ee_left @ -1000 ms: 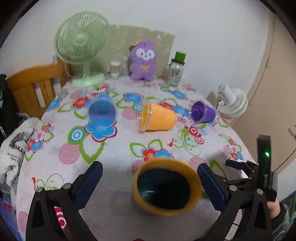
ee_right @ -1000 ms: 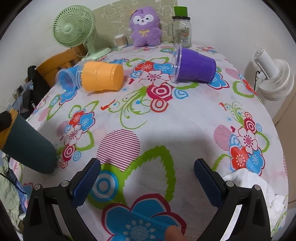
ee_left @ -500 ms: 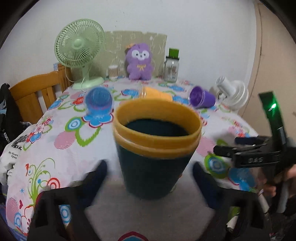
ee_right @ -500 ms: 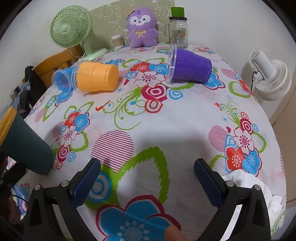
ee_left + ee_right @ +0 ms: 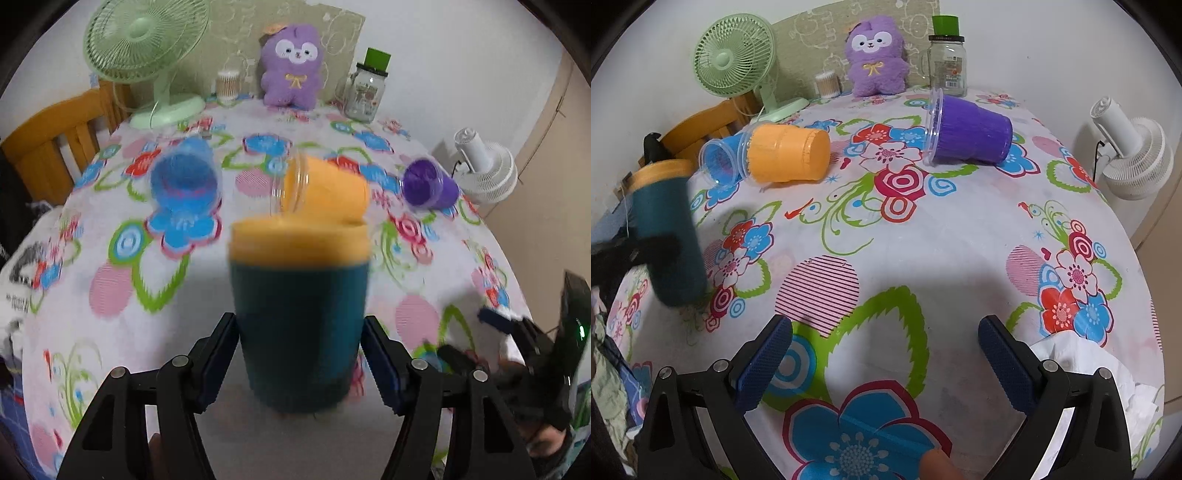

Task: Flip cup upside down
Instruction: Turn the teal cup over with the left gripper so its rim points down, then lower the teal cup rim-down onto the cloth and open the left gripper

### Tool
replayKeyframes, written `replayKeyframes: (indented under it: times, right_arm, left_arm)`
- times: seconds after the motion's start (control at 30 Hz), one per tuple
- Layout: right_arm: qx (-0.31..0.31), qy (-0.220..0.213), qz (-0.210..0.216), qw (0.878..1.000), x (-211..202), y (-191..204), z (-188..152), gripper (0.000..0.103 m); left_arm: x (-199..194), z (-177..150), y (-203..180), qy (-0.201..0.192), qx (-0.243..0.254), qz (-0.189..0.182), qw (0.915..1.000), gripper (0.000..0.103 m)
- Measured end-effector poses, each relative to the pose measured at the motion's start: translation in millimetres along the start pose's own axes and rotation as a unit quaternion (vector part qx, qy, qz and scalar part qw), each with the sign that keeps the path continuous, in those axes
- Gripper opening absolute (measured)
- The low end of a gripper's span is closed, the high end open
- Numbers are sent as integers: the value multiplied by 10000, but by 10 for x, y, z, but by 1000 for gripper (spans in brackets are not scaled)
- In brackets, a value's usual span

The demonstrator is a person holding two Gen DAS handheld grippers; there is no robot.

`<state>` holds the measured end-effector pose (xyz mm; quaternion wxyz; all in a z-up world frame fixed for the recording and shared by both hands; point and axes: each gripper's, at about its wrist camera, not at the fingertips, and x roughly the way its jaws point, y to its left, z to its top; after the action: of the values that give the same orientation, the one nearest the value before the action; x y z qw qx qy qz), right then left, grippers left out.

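Cup first: in the left wrist view the teal cup with the orange rim band stands upright near the front edge of the desk, and the left gripper now brackets its lower body, one blue pad on each side, close against or touching the wall (motion blur hides whether they are truly pressing). A second ago the same fingers were spread wide above the cup and looked down into its mouth; half a second ago they were dropping level with it, so the approach has become a grasp, or very nearly one, and I judge the turn-over itself not yet begun. In the right wrist view the cup shows at the far left, rim up and seemingly tilted, with a dark finger of the left gripper across its side, higher in the frame than before, which may mean it is being lifted. The right gripper hangs wide open and empty over the flowered cloth, unchanged across the frames.
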<state>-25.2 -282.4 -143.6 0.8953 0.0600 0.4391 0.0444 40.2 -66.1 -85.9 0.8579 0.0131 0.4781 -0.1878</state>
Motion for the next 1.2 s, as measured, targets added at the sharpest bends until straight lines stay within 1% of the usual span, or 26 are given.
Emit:
replayKeyframes:
  times: [0.03,0.07,0.2,0.3,0.4,0.47,0.5,0.53,0.57,0.7,0.87,1.03,1.2]
  right_arm:
    - [-11,2,-4,10000,-2,2,-4,102]
    - [-23,6,-9,10000,-3,3,-6,102]
    - [-50,-1,-7,10000,-9,-19,-12,102]
    - [-25,-22,-15,10000,-7,-43,-3,102]
    - [31,-26,13,10000,-10,-65,8,102]
    - [47,-29,30,10000,-12,-73,11,102]
    - [51,-30,25,10000,-13,-79,12,102]
    - [55,-29,17,10000,-15,-83,11,102]
    - [63,-29,12,10000,-16,-90,11,102]
    - [99,-49,10,9999,-26,-114,1,102]
    - [101,-54,-24,9999,-24,-106,3,102]
    - [97,-48,31,9999,-20,-81,5,102]
    - [45,-78,80,9999,-65,-38,-2,102]
  left_arm:
    - [45,49,-7,17,8,11,10000,97]
    - [87,81,-14,46,15,34,10000,102]
    - [100,83,-28,-226,85,244,9994,103]
    - [132,5,-23,-380,111,202,9990,103]
    - [216,-80,-68,-442,166,257,9986,103]
    - [262,-101,-101,-497,192,230,9983,98]
    - [291,-105,-115,-522,199,216,9982,87]
    - [309,-107,-112,-506,177,243,9983,71]
    - [320,-103,-99,-504,137,271,9983,69]
    - [245,-72,-4,-570,-125,45,9983,68]
    - [2,-52,1,-739,-68,145,9971,68]
    - [-298,-14,-37,-1075,-21,127,9941,68]
    - [-263,-30,-46,-995,18,167,9949,68]
